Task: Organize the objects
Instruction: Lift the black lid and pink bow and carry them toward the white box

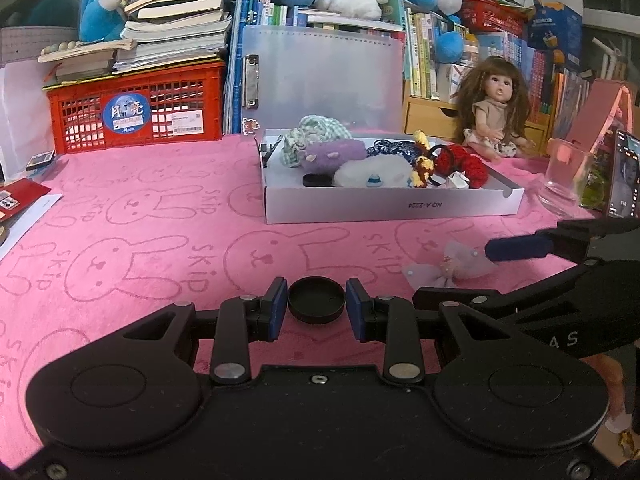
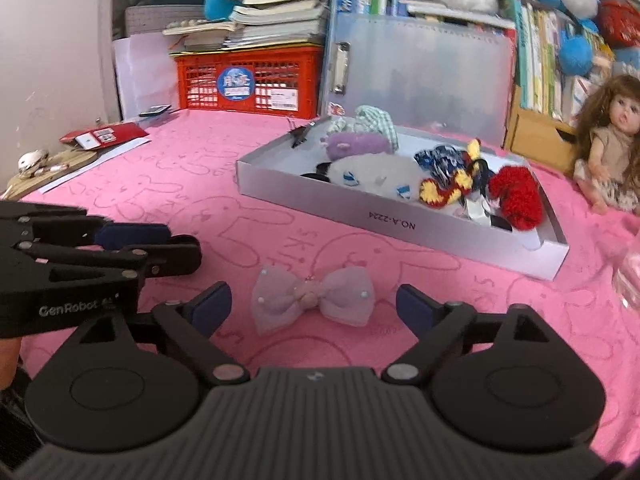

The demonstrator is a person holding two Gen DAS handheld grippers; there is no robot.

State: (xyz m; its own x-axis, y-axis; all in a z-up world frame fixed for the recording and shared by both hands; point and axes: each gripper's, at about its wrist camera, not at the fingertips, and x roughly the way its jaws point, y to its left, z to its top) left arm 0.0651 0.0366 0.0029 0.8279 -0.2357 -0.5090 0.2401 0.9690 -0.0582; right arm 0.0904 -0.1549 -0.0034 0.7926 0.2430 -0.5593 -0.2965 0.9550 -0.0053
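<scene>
Most of the small things already lie in the white box: fluffy toys, a checked scrunchie and a red yarn one. Two things are left on the pink cloth in front of the box. The left gripper pinches a black round lid. The right gripper is wide open around a pink bow, not touching it.
</scene>
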